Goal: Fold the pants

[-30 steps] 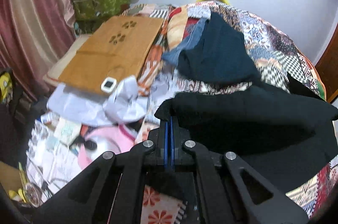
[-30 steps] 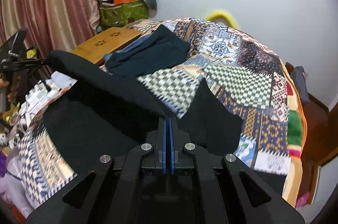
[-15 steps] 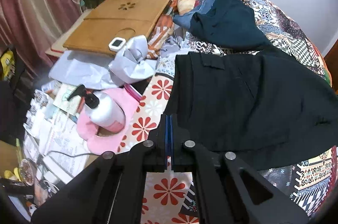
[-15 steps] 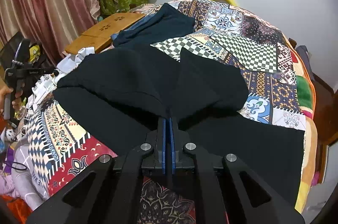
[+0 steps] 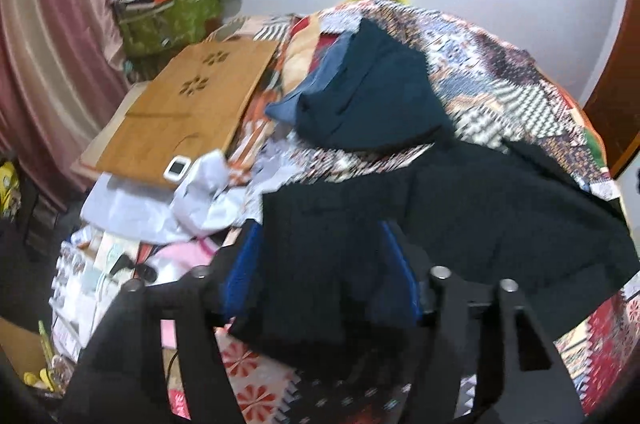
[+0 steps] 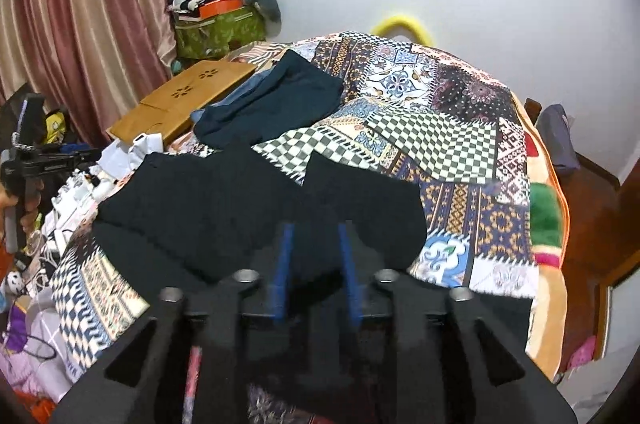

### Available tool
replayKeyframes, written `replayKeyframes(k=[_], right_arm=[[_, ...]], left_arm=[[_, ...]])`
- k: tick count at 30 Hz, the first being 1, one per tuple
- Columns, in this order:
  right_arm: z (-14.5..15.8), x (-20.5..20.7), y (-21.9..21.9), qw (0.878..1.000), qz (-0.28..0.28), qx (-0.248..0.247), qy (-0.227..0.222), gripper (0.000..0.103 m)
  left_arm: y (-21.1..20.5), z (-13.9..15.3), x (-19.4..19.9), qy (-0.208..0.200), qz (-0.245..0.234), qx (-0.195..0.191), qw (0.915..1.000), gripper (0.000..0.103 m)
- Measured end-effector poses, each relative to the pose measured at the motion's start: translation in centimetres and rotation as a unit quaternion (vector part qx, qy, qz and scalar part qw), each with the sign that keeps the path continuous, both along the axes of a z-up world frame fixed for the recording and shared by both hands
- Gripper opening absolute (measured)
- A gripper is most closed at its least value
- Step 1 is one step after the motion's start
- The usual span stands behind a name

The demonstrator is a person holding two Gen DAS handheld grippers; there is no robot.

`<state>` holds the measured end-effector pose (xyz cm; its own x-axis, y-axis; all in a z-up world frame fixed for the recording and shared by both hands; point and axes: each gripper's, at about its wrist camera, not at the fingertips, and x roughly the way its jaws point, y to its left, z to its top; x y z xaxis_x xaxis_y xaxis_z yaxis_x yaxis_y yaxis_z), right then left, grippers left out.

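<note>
Black pants (image 6: 224, 200) lie folded over on the patchwork bed cover (image 6: 440, 136), and their near left edge (image 5: 460, 216) fills the lower half of the left wrist view. My left gripper (image 5: 320, 264) is opening. Its blue pads (image 5: 240, 272) stand wide apart with a loose flap of the black cloth between them, not pressed. My right gripper (image 6: 314, 260) is opening too. Its blue pads (image 6: 346, 264) are a little apart over the near edge of the pants and do not pinch the cloth.
A dark teal garment (image 6: 276, 100) lies on a blue one beyond the pants. A wooden lap desk (image 5: 192, 112) with a small white device (image 5: 178, 168) sits at the bed's left side, above crumpled white cloth (image 5: 200, 196) and clutter. A hand (image 6: 10, 202) shows at the left edge.
Both grippers were shut on the lifted pants. The pants came down flat onto the bed, and now both sets of jaws have parted. The left gripper has drawn back and up.
</note>
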<state>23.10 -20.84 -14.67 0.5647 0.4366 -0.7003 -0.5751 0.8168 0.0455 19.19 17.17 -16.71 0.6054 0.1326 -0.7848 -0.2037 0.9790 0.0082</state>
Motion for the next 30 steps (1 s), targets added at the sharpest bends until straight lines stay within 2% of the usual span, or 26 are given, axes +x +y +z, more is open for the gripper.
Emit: replayKeyframes(k=[1, 4, 6, 13, 19, 24, 26, 27, 29, 30], right_arm=[[-0.1, 0.7, 0.5, 1.000, 0.001, -0.001, 0.001, 0.039], [-0.5, 2.6, 1.8, 1.000, 0.006, -0.006, 0.017, 0.039], [-0.9, 4.2, 2.7, 0.999, 0.010, -0.008, 0.034, 0.039], [-3.7, 9.9, 6.8, 0.994, 0.026, -0.023, 0.103, 0.044], [-7.5, 14.1, 10.8, 0.985, 0.040, -0.046, 0.163, 0.044], [-11.1, 17.2, 12.7, 0.977, 0.038, -0.080, 0.196, 0.044], [-12.5, 18.0, 12.8, 0.975, 0.029, -0.077, 0.208, 0.044], [-12.8, 18.3, 12.6, 0.975, 0.025, -0.069, 0.210, 0.042], [-12.9, 18.2, 12.1, 0.978, 0.012, -0.052, 0.201, 0.031], [-12.9, 18.0, 11.8, 0.979, 0.011, -0.048, 0.197, 0.019]], left_arm=[[-0.6, 0.2, 0.7, -0.001, -0.005, 0.000, 1.0000, 0.073], [-1.6, 0.4, 2.3, -0.006, -0.014, 0.003, 0.9999, 0.087], [-2.1, 0.2, 3.5, -0.005, -0.017, 0.002, 0.9998, 0.092], [-2.6, -2.0, 7.7, 0.020, -0.024, -0.013, 0.9994, 0.093], [-3.1, -4.6, 10.4, 0.048, -0.038, -0.014, 0.9981, 0.093], [-3.4, -6.4, 11.4, 0.066, -0.049, -0.011, 0.9965, 0.093], [-3.7, -6.9, 11.5, 0.070, -0.056, -0.003, 0.9960, 0.093], [-3.9, -7.1, 11.5, 0.072, -0.058, -0.001, 0.9957, 0.093], [-4.4, -7.2, 11.5, 0.075, -0.062, 0.001, 0.9953, 0.093], [-4.5, -7.2, 11.5, 0.075, -0.065, 0.001, 0.9951, 0.092]])
